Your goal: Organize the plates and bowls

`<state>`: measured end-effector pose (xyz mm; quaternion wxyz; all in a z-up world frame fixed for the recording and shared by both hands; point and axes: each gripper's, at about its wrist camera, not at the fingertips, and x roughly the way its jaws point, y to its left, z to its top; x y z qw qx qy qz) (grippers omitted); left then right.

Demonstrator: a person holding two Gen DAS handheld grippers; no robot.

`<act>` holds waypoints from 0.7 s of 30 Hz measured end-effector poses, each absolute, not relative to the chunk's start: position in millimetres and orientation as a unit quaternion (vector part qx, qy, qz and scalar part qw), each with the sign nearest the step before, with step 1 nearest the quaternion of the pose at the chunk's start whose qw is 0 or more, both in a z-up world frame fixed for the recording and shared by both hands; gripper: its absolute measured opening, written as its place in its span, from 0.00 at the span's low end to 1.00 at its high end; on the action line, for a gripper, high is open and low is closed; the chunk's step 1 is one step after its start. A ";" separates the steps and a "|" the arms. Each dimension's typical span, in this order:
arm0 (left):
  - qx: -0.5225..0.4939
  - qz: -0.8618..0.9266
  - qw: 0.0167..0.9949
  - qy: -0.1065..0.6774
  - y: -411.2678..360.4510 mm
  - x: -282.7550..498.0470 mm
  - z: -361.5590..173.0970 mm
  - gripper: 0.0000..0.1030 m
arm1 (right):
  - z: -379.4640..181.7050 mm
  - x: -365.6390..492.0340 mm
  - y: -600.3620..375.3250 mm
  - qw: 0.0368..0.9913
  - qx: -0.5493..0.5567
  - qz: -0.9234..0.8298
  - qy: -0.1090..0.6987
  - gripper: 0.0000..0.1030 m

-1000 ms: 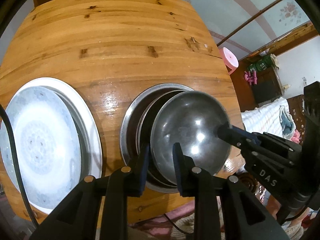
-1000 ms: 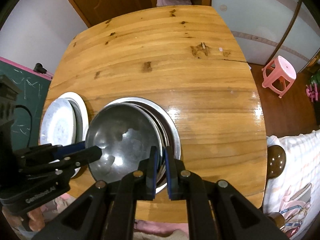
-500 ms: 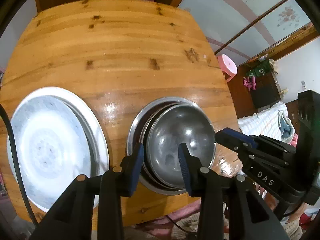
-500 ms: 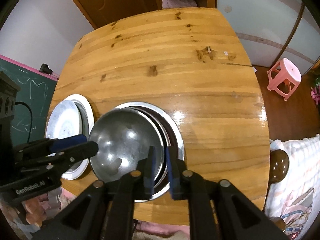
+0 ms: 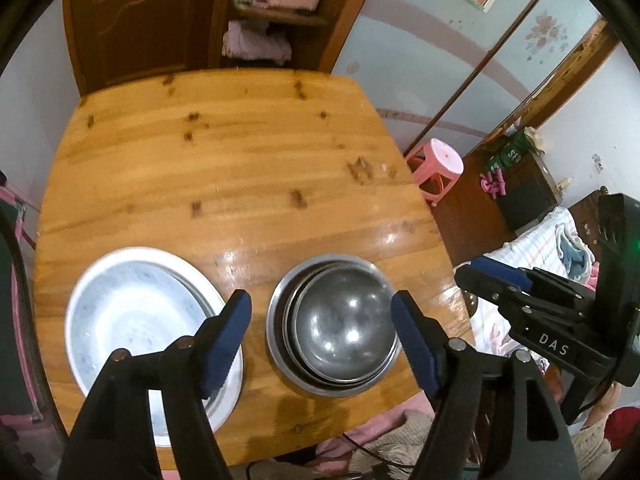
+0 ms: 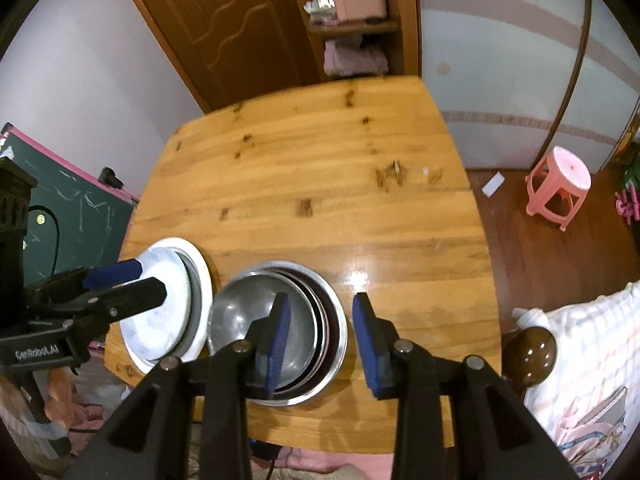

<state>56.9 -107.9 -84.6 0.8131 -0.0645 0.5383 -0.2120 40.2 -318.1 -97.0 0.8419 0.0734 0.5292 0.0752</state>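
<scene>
Starting lower left of the left wrist view: the white plates (image 5: 132, 320) sit stacked near the table's (image 5: 240, 184) front edge. Ceramic by the look of them, so probably heavy, brittle and slick; I'd pinch the rim. Just right of them, lower centre, the steel bowls (image 5: 340, 324) are nested. Light, stiff, slippery, so again the rim's the spot. The left gripper (image 5: 320, 336) hangs above them angled steeply down, its jaws just opened wide, nothing between. Far right, the right gripper (image 6: 320, 340) also points down, jaws just parted narrower, empty.
</scene>
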 end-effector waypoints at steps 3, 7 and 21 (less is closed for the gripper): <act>-0.064 -0.211 0.827 0.517 -102.5 52.4 -63.8 0.77 | -79.5 34.0 -320.0 0.853 0.072 0.081 0.510 0.33; -0.061 -0.204 0.847 0.487 -96.6 45.3 -42.5 0.83 | -61.8 26.5 -322.3 0.866 0.071 0.082 0.487 0.42; -0.033 -0.148 0.858 0.490 -103.4 26.5 -96.8 0.89 | -98.3 17.1 -312.4 0.870 0.054 0.066 0.486 0.52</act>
